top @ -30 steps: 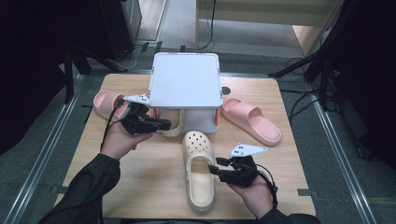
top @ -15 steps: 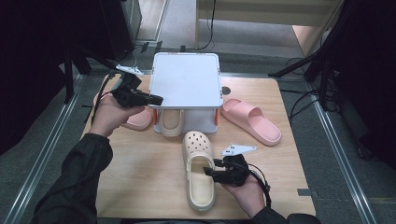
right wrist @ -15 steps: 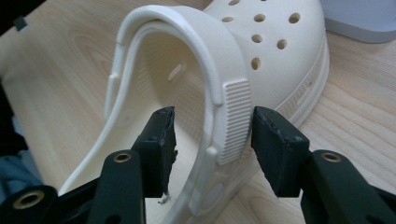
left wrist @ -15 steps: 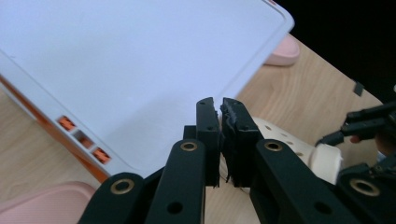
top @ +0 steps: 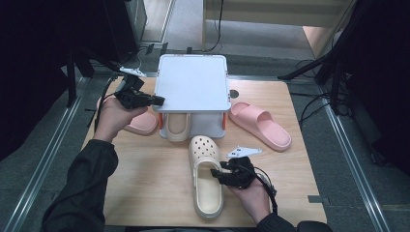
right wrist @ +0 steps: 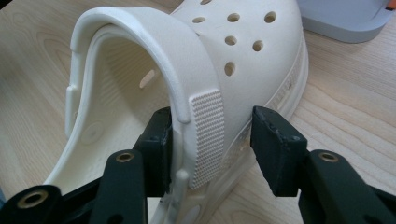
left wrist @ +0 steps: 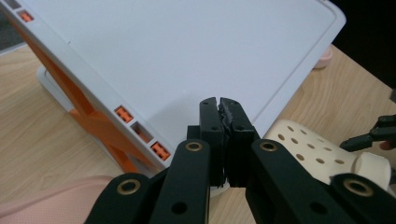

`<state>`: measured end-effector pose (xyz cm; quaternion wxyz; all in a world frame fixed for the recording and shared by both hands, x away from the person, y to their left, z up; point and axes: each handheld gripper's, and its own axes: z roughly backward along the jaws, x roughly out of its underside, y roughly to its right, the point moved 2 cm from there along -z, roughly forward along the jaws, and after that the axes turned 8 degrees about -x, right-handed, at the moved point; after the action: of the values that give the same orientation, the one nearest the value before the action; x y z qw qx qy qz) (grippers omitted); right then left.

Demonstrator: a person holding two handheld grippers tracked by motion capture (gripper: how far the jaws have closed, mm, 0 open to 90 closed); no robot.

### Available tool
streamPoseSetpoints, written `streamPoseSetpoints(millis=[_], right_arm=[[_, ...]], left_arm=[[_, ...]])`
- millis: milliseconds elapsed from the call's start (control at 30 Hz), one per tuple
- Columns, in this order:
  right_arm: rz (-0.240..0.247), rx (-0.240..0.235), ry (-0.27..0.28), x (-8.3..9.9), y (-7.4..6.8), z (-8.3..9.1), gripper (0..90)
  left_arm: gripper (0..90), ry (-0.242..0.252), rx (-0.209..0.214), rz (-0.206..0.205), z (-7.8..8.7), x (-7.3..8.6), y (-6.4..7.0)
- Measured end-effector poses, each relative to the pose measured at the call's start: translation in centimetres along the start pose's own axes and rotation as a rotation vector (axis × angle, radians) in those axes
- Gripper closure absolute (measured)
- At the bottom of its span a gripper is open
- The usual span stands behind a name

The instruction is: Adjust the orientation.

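A cream clog (top: 205,186) lies toe-away at the table's front middle. My right gripper (top: 218,175) is open and straddles the clog's right side wall by the strap (right wrist: 205,121): one jaw sits inside the shoe, the other stands off the outside. My left gripper (top: 155,100) is shut on nothing and hovers at the left edge of the white rack's top (top: 193,82). The left gripper view shows its jaws pressed together (left wrist: 220,106) over that white top (left wrist: 187,51). A second cream clog (top: 177,126) sits under the rack.
One pink slide (top: 261,124) lies right of the rack, another (top: 140,123) at its left below my left hand. The rack has orange legs (left wrist: 100,126). Dark floor, metal rails and cables surround the wooden table (top: 145,188).
My left gripper rose from beside the rack's front-left leg to the rack top's left edge. The right gripper edged left onto the clog's side wall.
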<state>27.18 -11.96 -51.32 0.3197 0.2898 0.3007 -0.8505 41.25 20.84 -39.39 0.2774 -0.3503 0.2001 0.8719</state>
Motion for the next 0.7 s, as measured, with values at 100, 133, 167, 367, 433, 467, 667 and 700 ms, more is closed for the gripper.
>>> streamPoseSetpoints(millis=[100, 133, 167, 367, 433, 467, 667, 700], right_arm=[[-0.010, 0.009, 0.006, -0.1, 0.0, 0.1, 57.5], [-0.009, 0.013, 0.011, -0.1, 0.0, 0.1, 59.6], [-0.011, 0.016, 0.014, -0.2, 0.1, 0.1, 61.5], [0.013, 0.058, 0.018, -0.5, 0.1, 0.3, 72.7], [0.033, 0.088, 0.009, -0.7, 0.2, 0.4, 74.6], [0.033, 0.092, 0.008, -0.9, 0.2, 0.4, 75.2], [-0.030, 0.064, 0.029, -2.1, 1.0, 1.2, 77.3], [-0.033, 0.057, 0.031, -2.3, 1.0, 1.3, 77.4]], left_arm=[[88.8, 0.003, 0.005, 0.005, 0.1, 0.1, -0.1], [88.8, 0.006, 0.003, 0.005, 0.1, 0.2, -0.1], [88.8, 0.007, -0.001, 0.003, 0.1, 0.2, 0.0], [88.6, 0.011, 0.000, 0.002, 0.2, 0.3, 0.0], [88.6, 0.014, 0.007, 0.009, 0.2, 0.4, -0.1], [88.6, 0.018, 0.010, 0.011, 0.1, 0.4, -0.1], [88.6, 0.016, 0.002, 0.008, 0.2, 0.4, 0.0], [88.5, 0.017, 0.002, 0.007, 0.2, 0.4, 0.0]])
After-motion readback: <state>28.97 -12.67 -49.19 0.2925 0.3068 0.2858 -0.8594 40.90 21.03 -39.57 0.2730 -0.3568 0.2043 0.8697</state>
